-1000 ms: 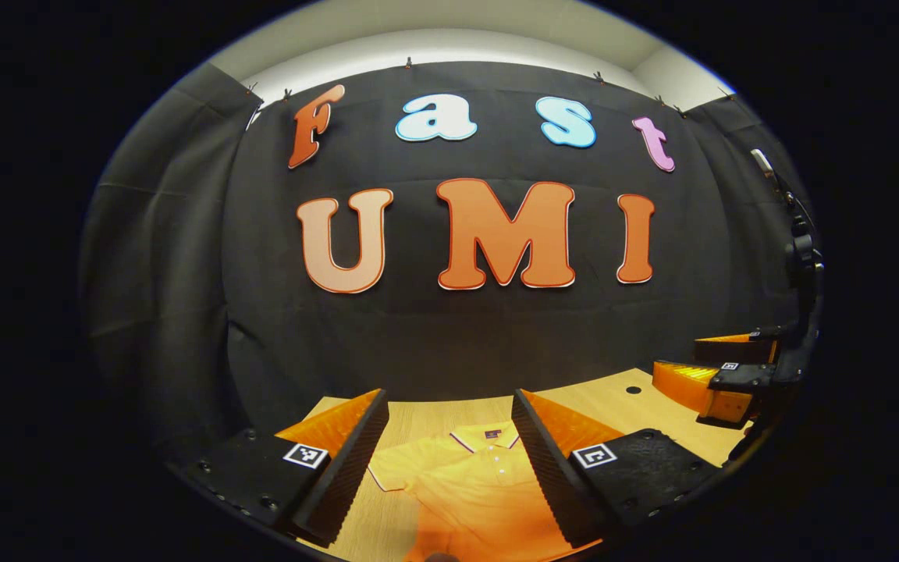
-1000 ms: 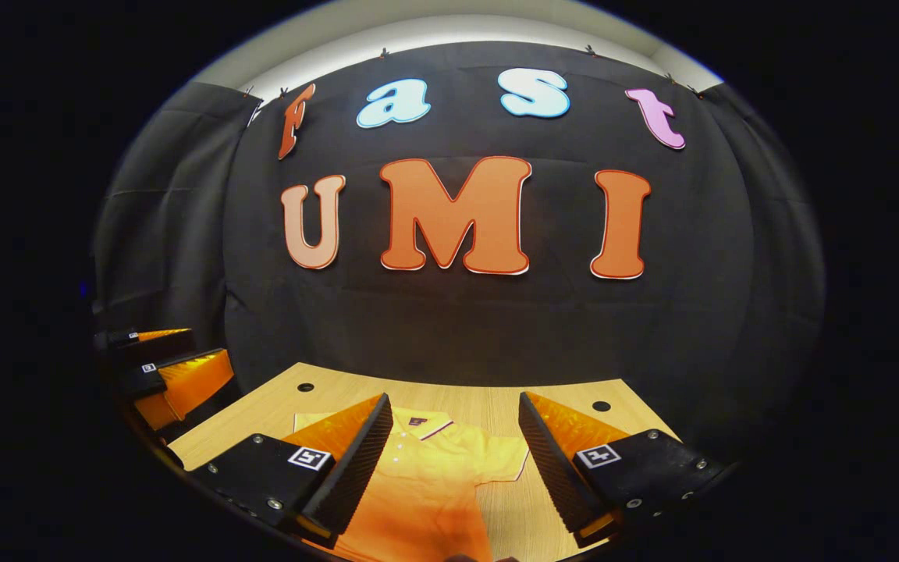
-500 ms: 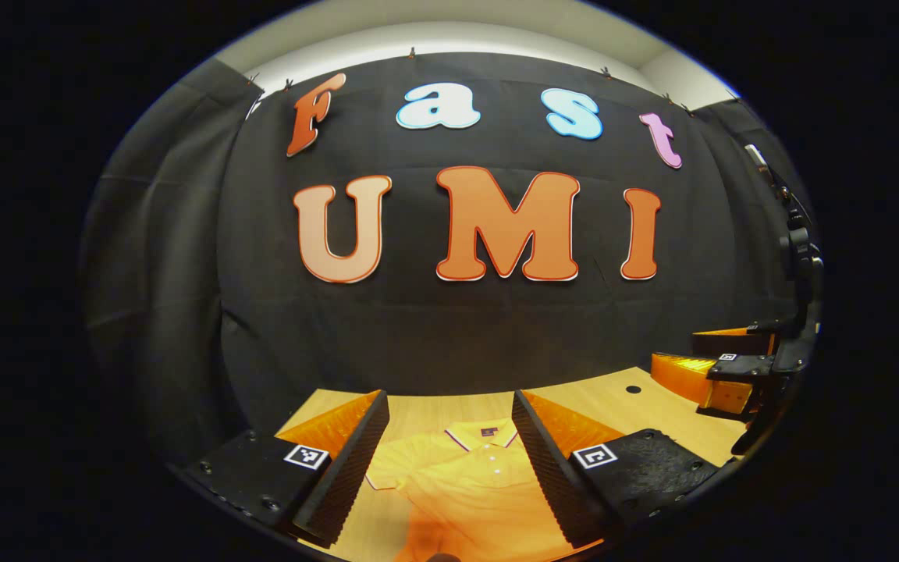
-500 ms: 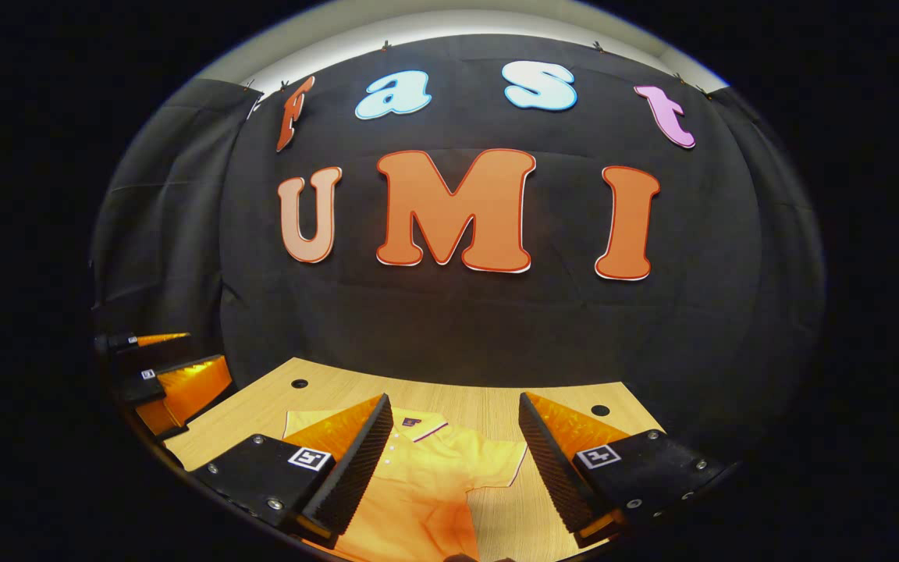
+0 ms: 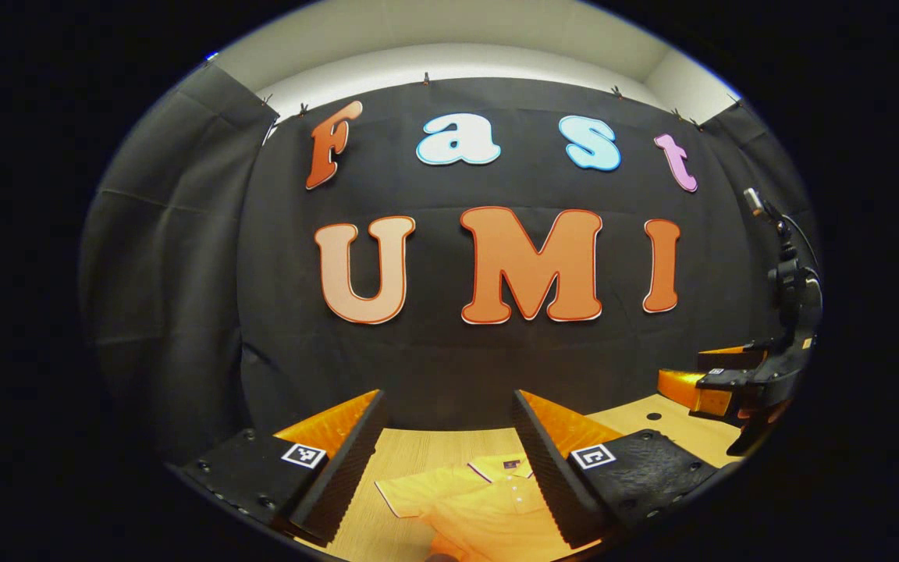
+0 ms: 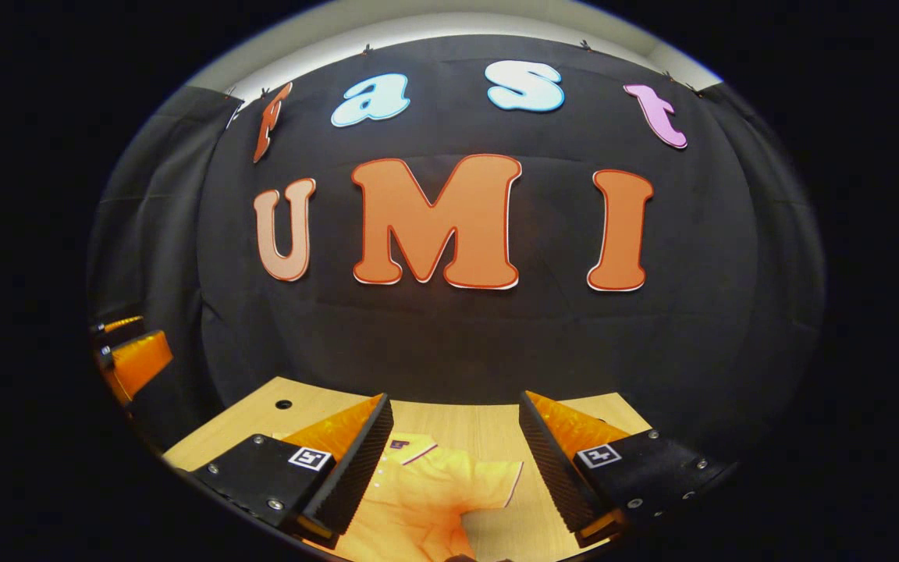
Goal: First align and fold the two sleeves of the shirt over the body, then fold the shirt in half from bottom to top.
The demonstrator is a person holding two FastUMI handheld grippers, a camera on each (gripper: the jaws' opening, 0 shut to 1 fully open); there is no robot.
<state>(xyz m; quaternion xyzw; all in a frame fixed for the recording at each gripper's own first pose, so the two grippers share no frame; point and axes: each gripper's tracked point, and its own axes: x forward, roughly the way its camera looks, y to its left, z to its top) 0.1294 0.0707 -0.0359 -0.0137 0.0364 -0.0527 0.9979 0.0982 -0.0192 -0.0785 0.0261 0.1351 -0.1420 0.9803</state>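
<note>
A yellow polo shirt (image 5: 488, 507) lies flat on the wooden table (image 5: 410, 453), collar toward the booth wall, its left sleeve (image 5: 410, 492) spread out. In the right gripper view the same shirt (image 6: 418, 499) shows its right sleeve (image 6: 496, 480) spread out. My left gripper (image 5: 445, 468) hangs open above the shirt's collar end, nothing between its fingers. My right gripper (image 6: 453, 472) is open too, above the shirt's right shoulder. The right gripper (image 5: 730, 382) also appears at the far right of the left gripper view, and the left gripper (image 6: 133, 359) at the far left of the right gripper view.
The wooden table (image 6: 488, 425) ends at the black cloth wall close behind the shirt. Round holes sit in the table top near its back corners (image 6: 284, 404) (image 5: 654, 416).
Both views have tilted up and drawn back: the shirt and table have sunk lower in each view. The other gripper has slid farther toward the rim in both. Both grippers stay open.
</note>
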